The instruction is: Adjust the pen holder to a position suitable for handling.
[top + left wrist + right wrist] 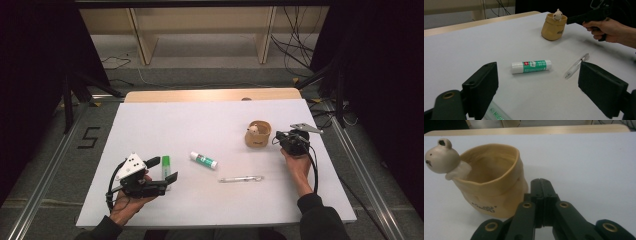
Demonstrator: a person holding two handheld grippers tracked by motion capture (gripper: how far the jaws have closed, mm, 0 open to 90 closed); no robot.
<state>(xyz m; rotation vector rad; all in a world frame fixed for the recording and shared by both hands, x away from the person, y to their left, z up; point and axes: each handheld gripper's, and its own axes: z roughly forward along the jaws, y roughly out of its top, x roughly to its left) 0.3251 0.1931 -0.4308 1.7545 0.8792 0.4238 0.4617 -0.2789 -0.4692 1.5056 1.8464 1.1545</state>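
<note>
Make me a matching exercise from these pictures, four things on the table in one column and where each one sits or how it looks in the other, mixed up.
Things:
1. glue stick
2. clear pen
3. tan cup
4. green highlighter

Descriptions:
A. bears a small bear figure on its rim
B. lies between the open jaws of the left gripper
C. white and green, lying near the middle of the table
D. see-through, lying nearest the table's front edge

Pairs: 1-C, 2-D, 3-A, 4-B

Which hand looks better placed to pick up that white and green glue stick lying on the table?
Left. The left gripper stands open with the white and green glue stick straight ahead of it; the right gripper is shut beside the tan pot.
</note>
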